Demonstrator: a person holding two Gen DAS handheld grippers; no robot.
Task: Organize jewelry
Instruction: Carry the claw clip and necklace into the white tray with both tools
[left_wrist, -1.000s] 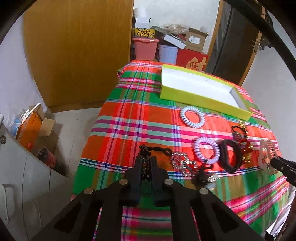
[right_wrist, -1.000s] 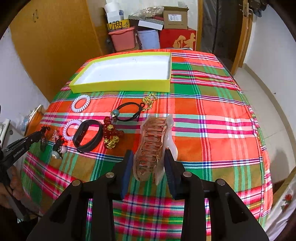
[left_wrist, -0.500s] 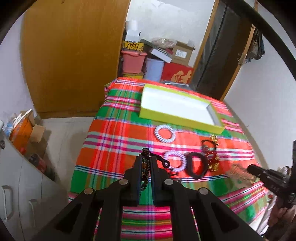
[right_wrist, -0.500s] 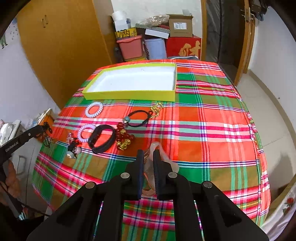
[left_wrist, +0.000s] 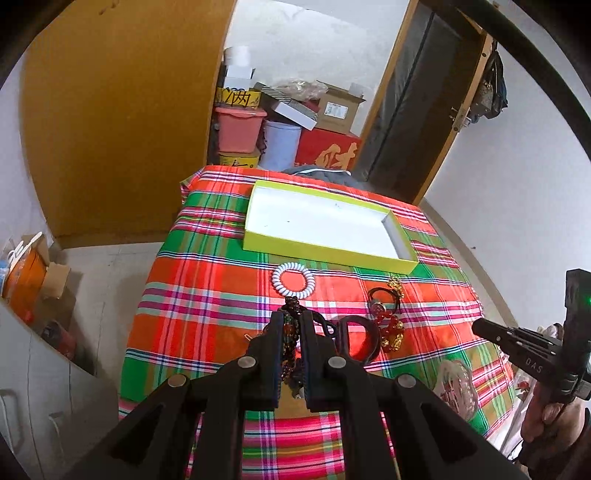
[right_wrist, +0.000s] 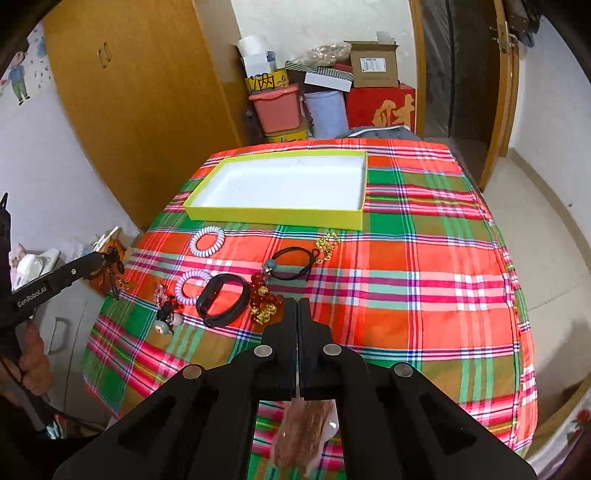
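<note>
We hold both pickups above cloth, short of yellow tray (right_wrist: 273, 214): left gripper (left_wrist: 291, 325) pinching beaded strand (left_wrist: 290, 332), right gripper (right_wrist: 297, 314) clamped on hair claw (right_wrist: 303, 432). Next: carry over tray rim, release inside

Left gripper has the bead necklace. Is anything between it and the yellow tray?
Nothing raised blocks the way. The left gripper holds the bead necklace above the cloth. The white coil hair tie lies flat between it and the yellow tray, low enough to pass over. The tray looks empty.
</note>
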